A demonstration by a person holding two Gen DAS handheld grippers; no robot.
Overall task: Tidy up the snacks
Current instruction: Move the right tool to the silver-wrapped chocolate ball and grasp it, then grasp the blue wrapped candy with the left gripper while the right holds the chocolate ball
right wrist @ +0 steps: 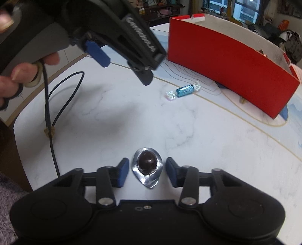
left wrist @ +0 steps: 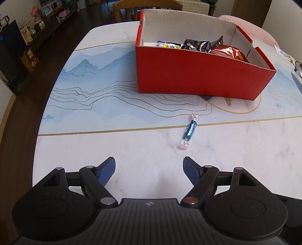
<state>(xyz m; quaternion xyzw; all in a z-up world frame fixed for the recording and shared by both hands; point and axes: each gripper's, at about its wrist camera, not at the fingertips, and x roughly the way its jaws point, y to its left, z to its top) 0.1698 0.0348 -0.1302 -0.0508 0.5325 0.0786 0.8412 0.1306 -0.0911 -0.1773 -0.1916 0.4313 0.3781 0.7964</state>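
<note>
A red box (left wrist: pixel 198 75) with white inner walls stands on the table and holds several snack packets (left wrist: pixel 205 47). A blue twist-wrapped candy (left wrist: pixel 190 130) lies on the table in front of it, just ahead and right of my open, empty left gripper (left wrist: pixel 149 169). In the right wrist view the candy (right wrist: pixel 184 90) lies near the box (right wrist: pixel 226 62). My right gripper (right wrist: pixel 147 169) is open with its pads on either side of a dark chocolate in a silver foil blister (right wrist: pixel 147 165), not touching it. The left gripper (right wrist: pixel 117 34) hangs above the table there.
The white marble table (left wrist: pixel 132 150) has a blue mountain-print mat (left wrist: pixel 105 75). A black cable (right wrist: pixel 51 105) trails over the table's left edge. A wooden chair (left wrist: pixel 147 5) stands behind the table. Something small lies at the right edge (left wrist: pixel 298 67).
</note>
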